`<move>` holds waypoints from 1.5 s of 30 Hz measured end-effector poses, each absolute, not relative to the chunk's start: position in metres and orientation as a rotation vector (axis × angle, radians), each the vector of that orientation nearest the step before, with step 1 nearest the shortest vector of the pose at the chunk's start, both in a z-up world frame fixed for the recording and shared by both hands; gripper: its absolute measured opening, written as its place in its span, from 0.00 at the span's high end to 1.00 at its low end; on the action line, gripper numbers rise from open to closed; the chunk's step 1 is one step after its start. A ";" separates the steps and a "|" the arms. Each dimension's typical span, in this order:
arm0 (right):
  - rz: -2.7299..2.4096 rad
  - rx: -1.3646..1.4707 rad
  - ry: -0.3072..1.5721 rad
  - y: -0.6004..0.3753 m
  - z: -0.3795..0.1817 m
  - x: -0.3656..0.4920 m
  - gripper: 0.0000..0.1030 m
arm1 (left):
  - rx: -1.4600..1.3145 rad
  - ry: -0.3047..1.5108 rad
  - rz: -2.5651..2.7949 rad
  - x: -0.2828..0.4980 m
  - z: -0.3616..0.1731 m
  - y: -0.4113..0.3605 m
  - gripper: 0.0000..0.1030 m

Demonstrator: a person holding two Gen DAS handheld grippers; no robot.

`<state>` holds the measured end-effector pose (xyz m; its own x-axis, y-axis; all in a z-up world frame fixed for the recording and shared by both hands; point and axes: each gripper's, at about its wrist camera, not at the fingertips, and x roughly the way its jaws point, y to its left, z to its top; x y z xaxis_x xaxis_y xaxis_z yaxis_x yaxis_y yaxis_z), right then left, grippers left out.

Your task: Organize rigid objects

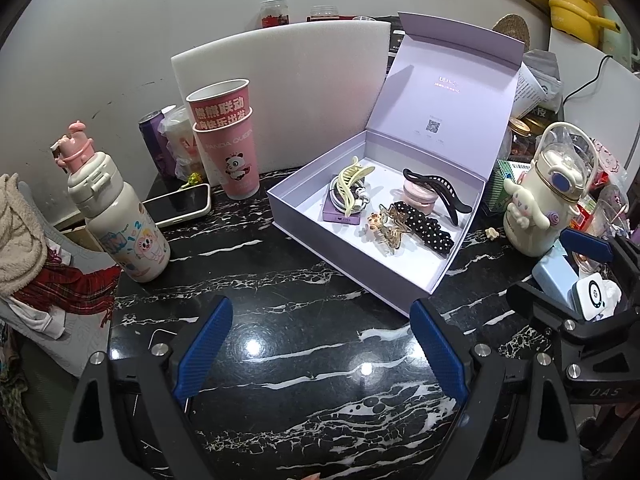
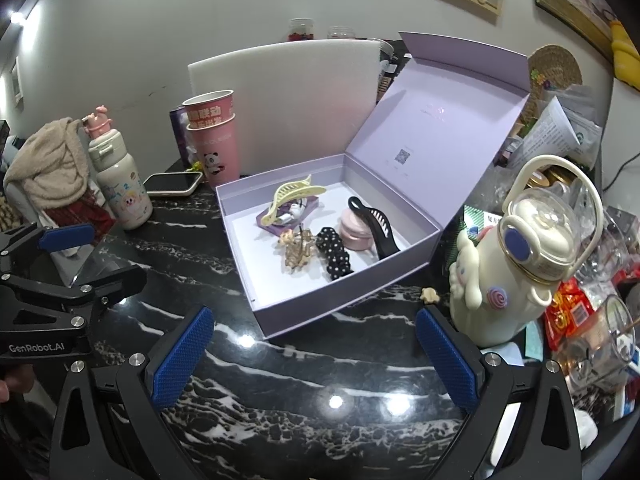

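Lilac box (image 1: 352, 268) set open on the black marbled tabletop (image 1: 280, 344), hair clips (image 1: 352, 188) laid inside, left claw (image 1: 322, 354) and right claw (image 2: 316, 358) both held wide apart, nothing gripped, hovered before the box.

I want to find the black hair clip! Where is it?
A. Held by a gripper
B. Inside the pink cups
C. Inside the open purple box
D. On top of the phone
C. The black hair clip lies inside the open purple box, leaning across a round pink case, and both grippers hover open and empty over the table.
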<state>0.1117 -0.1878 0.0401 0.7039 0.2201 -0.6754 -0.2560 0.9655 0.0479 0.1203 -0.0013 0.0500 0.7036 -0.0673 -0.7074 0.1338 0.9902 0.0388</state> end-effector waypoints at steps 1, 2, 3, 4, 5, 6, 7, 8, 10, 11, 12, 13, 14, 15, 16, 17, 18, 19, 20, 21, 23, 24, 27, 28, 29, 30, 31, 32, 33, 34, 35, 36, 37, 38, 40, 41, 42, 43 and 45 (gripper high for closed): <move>0.265 -0.052 0.745 -0.188 0.040 0.112 0.00 | 0.091 0.783 -0.110 0.120 0.050 -0.001 0.11; 0.265 -0.052 0.746 -0.188 0.040 0.112 0.00 | 0.091 0.783 -0.110 0.120 0.050 -0.001 0.11; 0.265 -0.053 0.747 -0.188 0.039 0.112 0.00 | 0.091 0.784 -0.110 0.120 0.050 -0.001 0.11; 0.265 -0.054 0.747 -0.188 0.039 0.112 0.00 | 0.091 0.786 -0.110 0.121 0.050 -0.001 0.11; 0.265 -0.054 0.748 -0.188 0.039 0.112 0.00 | 0.091 0.787 -0.110 0.121 0.050 -0.001 0.11; 0.264 -0.054 0.748 -0.187 0.039 0.113 0.00 | 0.090 0.788 -0.111 0.121 0.050 -0.001 0.12; 0.264 -0.054 0.748 -0.187 0.039 0.113 0.00 | 0.089 0.788 -0.112 0.121 0.050 0.000 0.11; 0.263 -0.054 0.748 -0.187 0.039 0.113 0.00 | 0.089 0.788 -0.113 0.121 0.050 0.000 0.11; 0.263 -0.054 0.748 -0.188 0.039 0.113 0.00 | 0.091 0.790 -0.115 0.121 0.050 -0.001 0.11; 0.263 -0.055 0.750 -0.187 0.039 0.113 0.00 | 0.092 0.791 -0.115 0.121 0.050 -0.001 0.11; 0.263 -0.058 0.751 -0.188 0.038 0.113 0.00 | 0.092 0.790 -0.111 0.121 0.050 -0.001 0.11; 0.262 -0.061 0.751 -0.188 0.038 0.112 0.00 | 0.095 0.789 -0.108 0.121 0.050 -0.001 0.11; 0.261 -0.063 0.751 -0.188 0.038 0.113 0.00 | 0.097 0.788 -0.108 0.121 0.051 -0.002 0.11; 0.258 -0.064 0.753 -0.189 0.038 0.113 0.00 | 0.098 0.789 -0.109 0.121 0.051 -0.002 0.11; 0.257 -0.063 0.755 -0.189 0.037 0.113 0.00 | 0.098 0.789 -0.109 0.121 0.051 -0.002 0.11; 0.258 -0.062 0.757 -0.189 0.037 0.113 0.00 | 0.097 0.788 -0.109 0.121 0.051 -0.002 0.11; 0.258 -0.062 0.759 -0.190 0.037 0.113 0.00 | 0.098 0.789 -0.111 0.121 0.051 -0.002 0.11; 0.257 -0.063 0.759 -0.189 0.037 0.113 0.00 | 0.099 0.789 -0.112 0.121 0.051 -0.002 0.11; 0.255 -0.066 0.760 -0.189 0.037 0.113 0.00 | 0.100 0.789 -0.114 0.121 0.051 -0.003 0.11; 0.255 -0.068 0.760 -0.189 0.037 0.113 0.00 | 0.102 0.790 -0.114 0.121 0.051 -0.003 0.11; 0.254 -0.069 0.759 -0.189 0.038 0.113 0.00 | 0.106 0.789 -0.112 0.122 0.052 -0.003 0.11; 0.255 -0.069 0.759 -0.189 0.038 0.113 0.00 | 0.108 0.787 -0.112 0.122 0.052 -0.003 0.11; 0.252 -0.071 0.757 -0.188 0.038 0.113 0.00 | 0.109 0.789 -0.116 0.122 0.052 -0.003 0.11; 0.251 -0.071 0.758 -0.188 0.038 0.113 0.00 | 0.109 0.790 -0.117 0.122 0.052 -0.004 0.11; 0.252 -0.070 0.757 -0.188 0.038 0.113 0.00 | 0.109 0.790 -0.117 0.122 0.052 -0.004 0.11; 0.251 -0.070 0.755 -0.189 0.039 0.113 0.00 | 0.110 0.790 -0.117 0.122 0.052 -0.004 0.11; 0.250 -0.069 0.753 -0.189 0.039 0.113 0.00 | 0.112 0.791 -0.118 0.122 0.052 -0.004 0.11; 0.247 -0.068 0.753 -0.189 0.039 0.113 0.00 | 0.112 0.791 -0.118 0.122 0.052 -0.004 0.11; 0.244 -0.067 0.753 -0.190 0.039 0.113 0.00 | 0.114 0.792 -0.118 0.122 0.051 -0.004 0.11; 0.242 -0.066 0.752 -0.191 0.039 0.113 0.00 | 0.114 0.794 -0.119 0.123 0.051 -0.004 0.11; 0.240 -0.064 0.751 -0.191 0.039 0.113 0.00 | 0.114 0.798 -0.121 0.123 0.051 -0.005 0.11; 0.236 -0.062 0.752 -0.192 0.038 0.114 0.00 | 0.114 0.800 -0.124 0.123 0.051 -0.005 0.11; 0.233 -0.061 0.751 -0.192 0.038 0.114 0.00 | 0.114 0.800 -0.127 0.124 0.051 -0.005 0.11; 0.230 -0.058 0.749 -0.193 0.038 0.114 0.00 | 0.113 0.799 -0.130 0.124 0.050 -0.006 0.11; 0.227 -0.057 0.751 -0.194 0.038 0.114 0.00 | 0.118 0.801 -0.134 0.124 0.050 -0.007 0.11; 0.226 -0.057 0.752 -0.194 0.039 0.114 0.00 | 0.121 0.801 -0.134 0.124 0.050 -0.007 0.11; 0.224 -0.059 0.753 -0.194 0.038 0.114 0.00 | 0.123 0.801 -0.134 0.124 0.050 -0.008 0.11; 0.223 -0.059 0.754 -0.194 0.038 0.114 0.00 | 0.127 0.802 -0.134 0.124 0.049 -0.009 0.11; 0.221 -0.057 0.753 -0.195 0.038 0.114 0.00 | 0.131 0.803 -0.137 0.124 0.049 -0.009 0.11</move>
<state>0.1135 -0.1948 0.0381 0.7074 0.1787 -0.6838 -0.2197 0.9752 0.0276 0.1242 -0.0093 0.0492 0.6866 -0.0721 -0.7234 0.1714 0.9831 0.0647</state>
